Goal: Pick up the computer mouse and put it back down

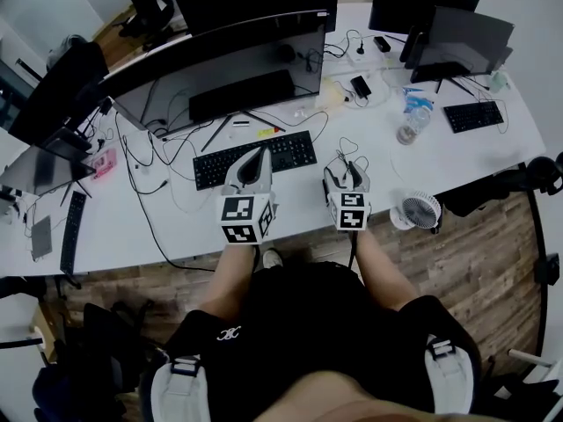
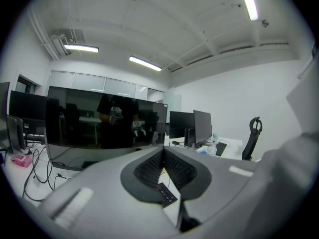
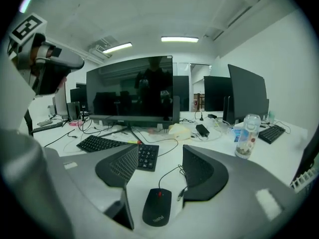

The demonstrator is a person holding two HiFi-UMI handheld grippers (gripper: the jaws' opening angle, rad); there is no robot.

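Note:
A black wired computer mouse (image 3: 157, 207) with a red scroll wheel lies flat on the white desk (image 3: 164, 176). It sits between the two jaws of my right gripper (image 3: 160, 153), close to the camera. The jaws stand wide apart and neither pad touches the mouse. In the head view the right gripper (image 1: 345, 172) is low over the desk, just right of the keyboard, and hides the mouse. My left gripper (image 1: 260, 154) is held above the black keyboard (image 1: 255, 158), its pads (image 2: 149, 166) pressed together with nothing between them.
A large dark monitor (image 1: 220, 69) stands behind the keyboard (image 3: 119, 148). A clear bottle (image 3: 246, 136) is to the right, with a small white fan (image 1: 420, 209) near the desk's front edge. Cables (image 1: 154, 161), a charger (image 3: 202, 130) and further monitors fill the back.

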